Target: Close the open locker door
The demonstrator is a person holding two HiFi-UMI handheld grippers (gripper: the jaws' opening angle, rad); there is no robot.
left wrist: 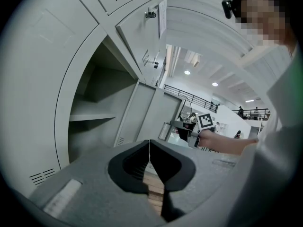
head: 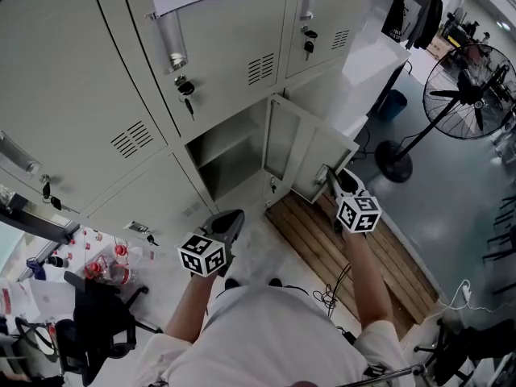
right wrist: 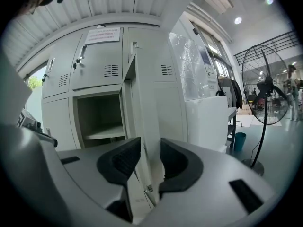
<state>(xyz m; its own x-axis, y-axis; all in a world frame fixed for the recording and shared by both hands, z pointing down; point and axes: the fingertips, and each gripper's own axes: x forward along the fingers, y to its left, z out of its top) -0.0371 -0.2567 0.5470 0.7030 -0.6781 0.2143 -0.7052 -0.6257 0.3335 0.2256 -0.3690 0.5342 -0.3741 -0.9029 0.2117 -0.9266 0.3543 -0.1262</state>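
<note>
Locker door (head: 310, 156) is observed open, swung out roughly square to the front of the locker bank (head: 97, 95). It is hung at the right edge of the open compartment (head: 222, 156), in the lower row of the bank. The door is a plain pale-grey metal panel. Its inner face is turned toward the compartment, and a small fitting is seen at its lower free corner. One shelf is seen inside the compartment.

Right gripper (head: 332, 182) is placed at the door's free edge, low on the panel. In the right gripper view the door (right wrist: 142, 108) is seen edge-on between the fingers of the gripper (right wrist: 150, 162), which are clamped on it from both sides.

Left gripper (head: 232, 218) is held off the bank, below the compartment's lower edge. Its fingers (left wrist: 149, 150) are seen pressed together with nothing between them.
</note>
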